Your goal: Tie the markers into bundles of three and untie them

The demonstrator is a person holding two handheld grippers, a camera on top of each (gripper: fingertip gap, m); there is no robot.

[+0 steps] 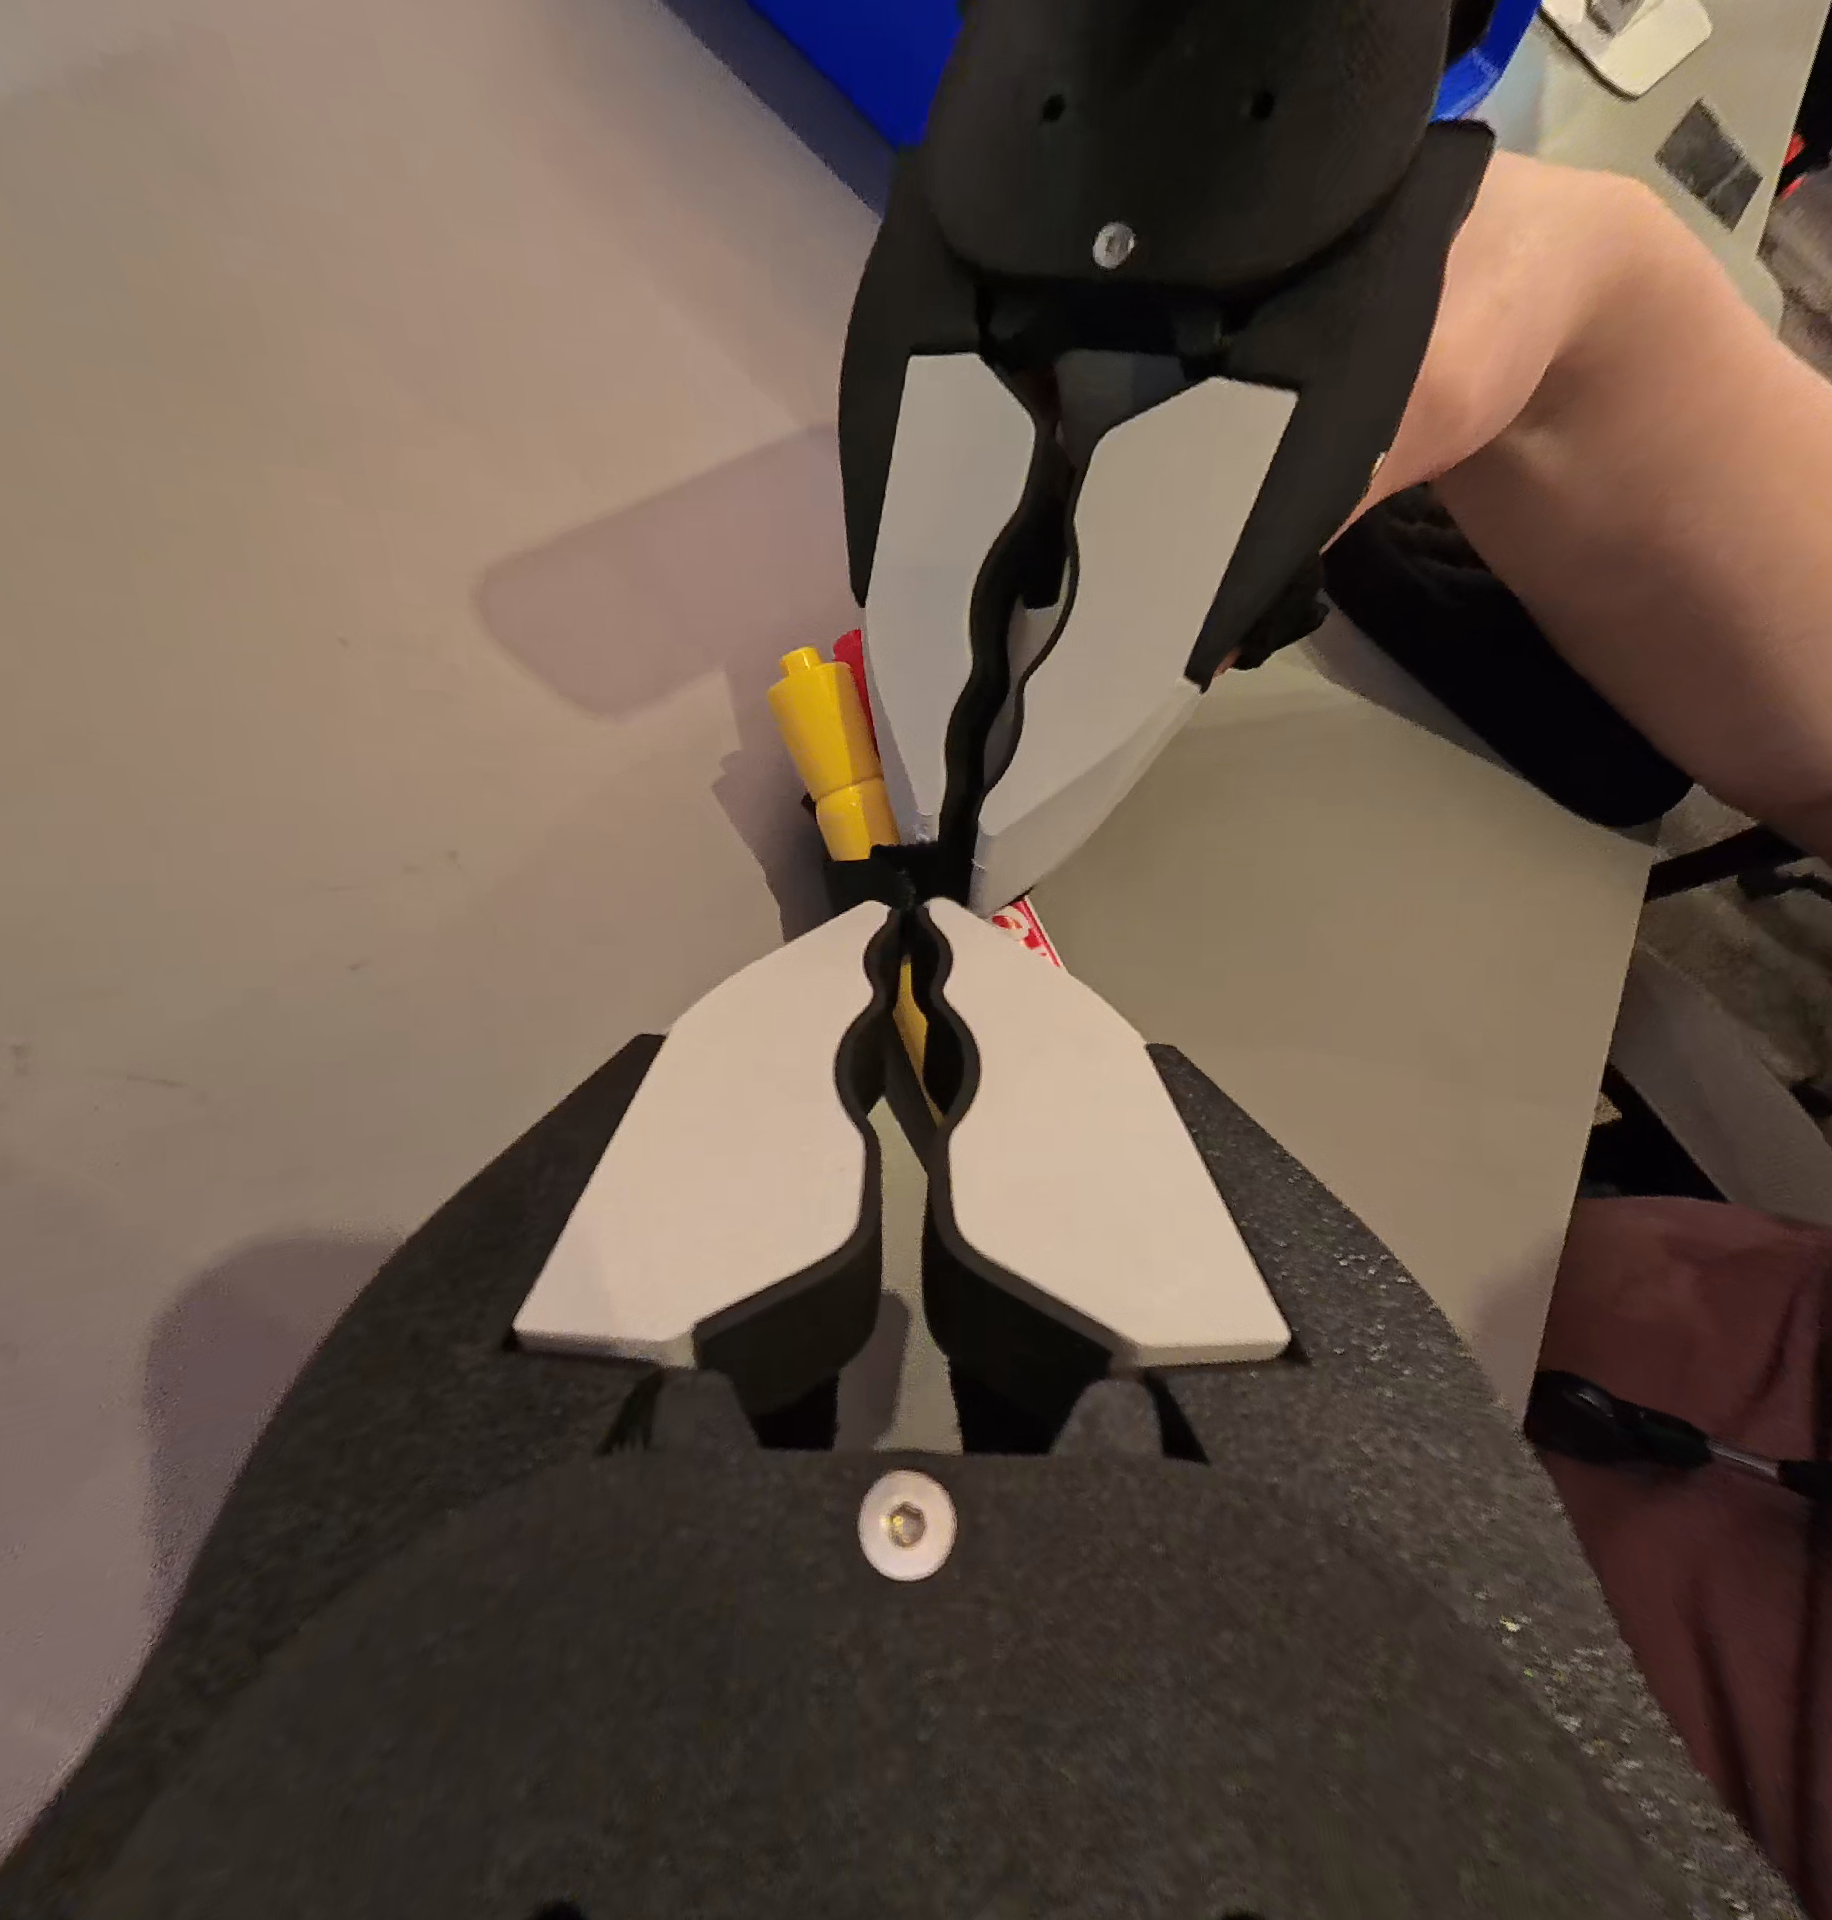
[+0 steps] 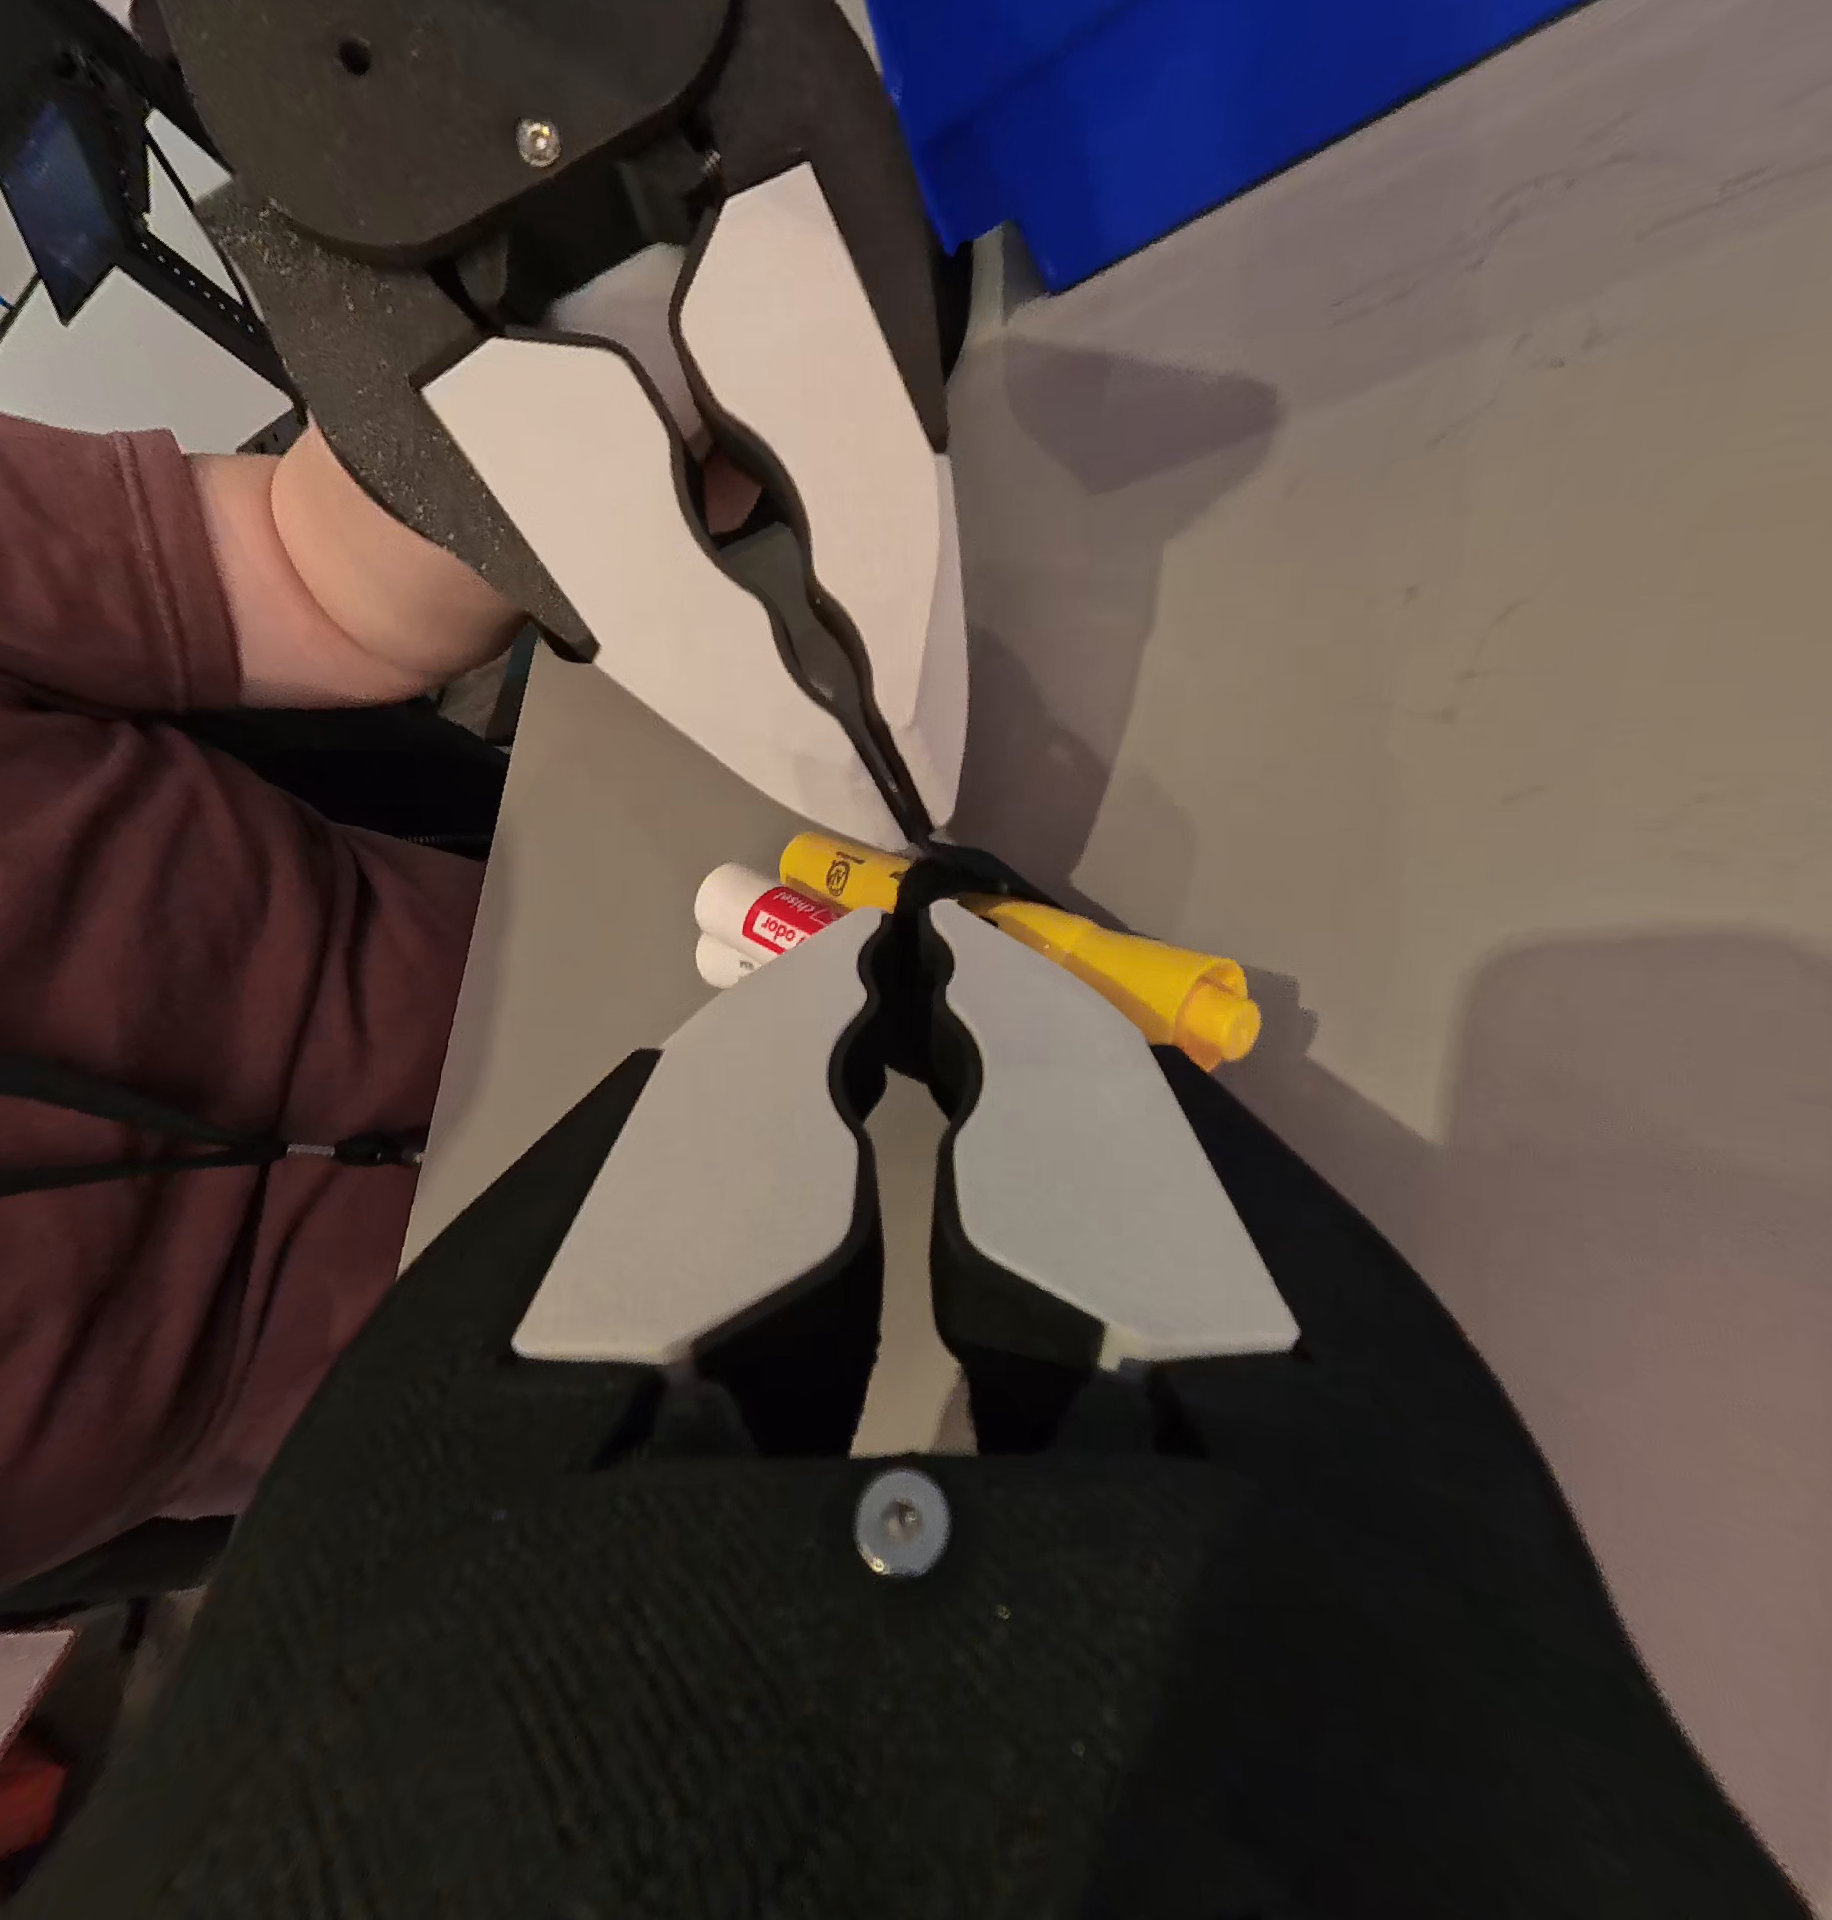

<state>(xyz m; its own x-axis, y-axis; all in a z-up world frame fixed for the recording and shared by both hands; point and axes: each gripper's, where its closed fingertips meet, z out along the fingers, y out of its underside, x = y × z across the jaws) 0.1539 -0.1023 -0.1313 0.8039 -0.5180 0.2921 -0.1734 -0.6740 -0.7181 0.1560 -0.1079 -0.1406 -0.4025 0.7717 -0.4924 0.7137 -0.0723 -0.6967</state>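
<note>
Left wrist view puts the left gripper point(image 1: 907, 914) with its tips pinched together on the black tie point(image 1: 881, 873) that wraps the markers; the bundle lies straight ahead of and just under those tips, on the grey table point(image 1: 320, 520). From this side the yellow marker point(image 1: 834, 758) runs away from the camera, cap end far, so its long axis is roughly in line with the fingers. The right gripper point(image 1: 959, 847) comes in from the opposite side, its tips meeting at the same knot, so neither is nearer.

Right wrist view shows the right gripper point(image 2: 907, 914) likewise closed on the tie point(image 2: 943, 873), while the yellow marker point(image 2: 1099, 951) lies crosswise, cap to the right. Only here do the white butt ends of the two other markers point(image 2: 746, 914) show at left; whether the move is tying or untying, I cannot tell.
</note>
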